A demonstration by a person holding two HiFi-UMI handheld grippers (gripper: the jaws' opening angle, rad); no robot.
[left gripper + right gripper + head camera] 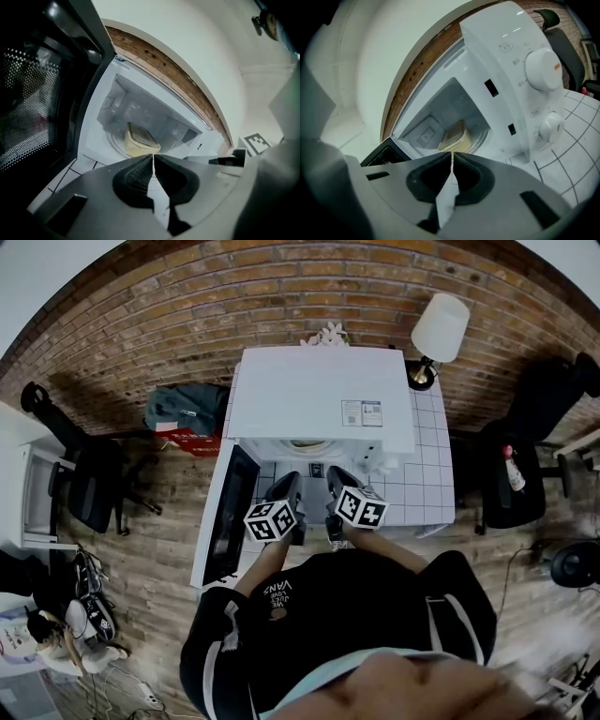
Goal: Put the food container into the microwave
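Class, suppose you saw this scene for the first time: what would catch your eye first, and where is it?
The white box-shaped microwave on the white tiled table stands out first, its dark glass door swung wide open at the left. Inside sits a pale yellow lidded plastic food container. Before the opening, the left gripper and right gripper point in, jaws shut and empty.

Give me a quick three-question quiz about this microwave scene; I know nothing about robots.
1. True or false: the food container sits inside the microwave.
2. The microwave door is: A shut, B open, C removed.
3. Fill in: the jaws of the left gripper and the right gripper are both ____.
Key: 1 true; 2 B; 3 shut, with nothing between them.
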